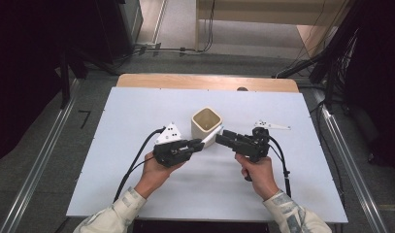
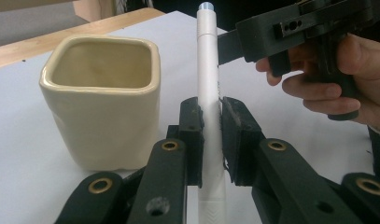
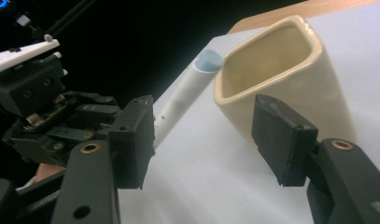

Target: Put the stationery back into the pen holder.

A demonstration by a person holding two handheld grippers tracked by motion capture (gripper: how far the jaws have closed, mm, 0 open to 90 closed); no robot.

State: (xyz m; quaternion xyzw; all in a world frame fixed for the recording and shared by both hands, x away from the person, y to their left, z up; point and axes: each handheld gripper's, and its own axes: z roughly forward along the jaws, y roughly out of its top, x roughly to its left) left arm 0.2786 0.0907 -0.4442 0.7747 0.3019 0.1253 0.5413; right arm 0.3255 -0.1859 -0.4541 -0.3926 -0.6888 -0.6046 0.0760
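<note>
High view, left to right: left gripper (image 1: 197,144) clamped on a white marker pen (image 1: 210,136), which slants up toward the cream square ceramic cup (image 1: 206,124) mid-table; right gripper (image 1: 222,139) just beside the pen's far end, on the white table (image 1: 137,116).

Left gripper view: both pads pressed against the pen barrel (image 2: 210,93), pen upright between them, blue-grey end cap on top. Cup (image 2: 101,100) stands to the left, apart from the pen. Right gripper's jaw meets the upper barrel.

Right gripper view: jaws spread wide, nothing between them; pen tip (image 3: 209,60) lies near the cup rim (image 3: 267,51).

Judgement: handover or cap-pull step, not yet gripped by the right. Next move calls for closing the right jaws squarely on the pen's upper end, left holding firm.

Barrel print too small to read; no brand legible.
</note>
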